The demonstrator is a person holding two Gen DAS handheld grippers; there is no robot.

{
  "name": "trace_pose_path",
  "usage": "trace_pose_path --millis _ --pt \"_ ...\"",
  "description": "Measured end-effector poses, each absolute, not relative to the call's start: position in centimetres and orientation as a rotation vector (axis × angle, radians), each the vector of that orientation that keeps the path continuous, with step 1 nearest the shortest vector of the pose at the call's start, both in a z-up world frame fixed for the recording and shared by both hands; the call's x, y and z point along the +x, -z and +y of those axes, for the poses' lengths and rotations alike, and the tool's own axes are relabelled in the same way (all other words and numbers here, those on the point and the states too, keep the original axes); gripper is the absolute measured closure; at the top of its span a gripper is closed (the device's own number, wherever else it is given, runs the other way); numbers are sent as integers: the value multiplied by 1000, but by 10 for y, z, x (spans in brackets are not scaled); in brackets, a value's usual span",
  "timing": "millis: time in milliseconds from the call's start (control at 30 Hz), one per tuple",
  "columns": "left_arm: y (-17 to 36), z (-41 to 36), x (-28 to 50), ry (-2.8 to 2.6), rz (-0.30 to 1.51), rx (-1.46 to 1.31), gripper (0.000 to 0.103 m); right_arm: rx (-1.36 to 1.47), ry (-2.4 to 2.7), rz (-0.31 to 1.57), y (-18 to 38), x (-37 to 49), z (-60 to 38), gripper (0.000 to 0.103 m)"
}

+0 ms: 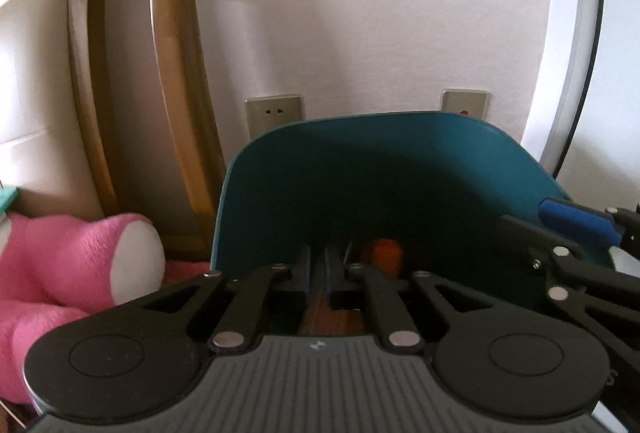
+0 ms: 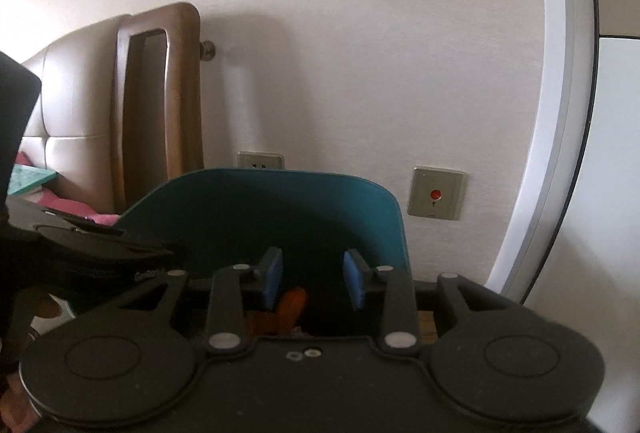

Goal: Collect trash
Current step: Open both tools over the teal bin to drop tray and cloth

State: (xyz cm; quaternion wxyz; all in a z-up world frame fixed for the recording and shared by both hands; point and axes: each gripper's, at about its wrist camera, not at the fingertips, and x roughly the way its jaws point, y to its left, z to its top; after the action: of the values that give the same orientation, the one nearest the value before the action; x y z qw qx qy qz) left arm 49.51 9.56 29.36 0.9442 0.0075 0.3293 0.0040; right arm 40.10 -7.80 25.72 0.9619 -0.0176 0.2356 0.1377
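While both grippers point into the teal bin (image 1: 400, 169), an orange thing (image 1: 382, 253) lies down inside it. I cannot tell what it is. The left gripper (image 1: 318, 269) has a thin gap and holds nothing. The right gripper (image 2: 313, 279) is spread wide, holding nothing. No writing can be read.

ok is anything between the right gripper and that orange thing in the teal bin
Nothing visible. The right gripper stands open just over the orange piece of trash inside the teal plastic bin, with only empty space between them.
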Motion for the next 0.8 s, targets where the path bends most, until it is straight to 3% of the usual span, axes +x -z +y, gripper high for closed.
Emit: trace_pose_path --millis 33,100,167,367,800 --pt "-294 96 493 -9 669 10 83 -36 -279 471 -259 397 -79 67" --pt "-297 96 487 -13 645 10 46 -38 -281 455 -264 391 -81 61" --pt "-303 95 478 -23 600 13 28 -37 -282 443 -268 383 -85 60" --pt "-319 88 447 -10 563 26 28 -26 -296 409 -278 346 -103 55" --pt "-328 66 354 43 494 51 15 46 -327 366 -275 264 -158 46"
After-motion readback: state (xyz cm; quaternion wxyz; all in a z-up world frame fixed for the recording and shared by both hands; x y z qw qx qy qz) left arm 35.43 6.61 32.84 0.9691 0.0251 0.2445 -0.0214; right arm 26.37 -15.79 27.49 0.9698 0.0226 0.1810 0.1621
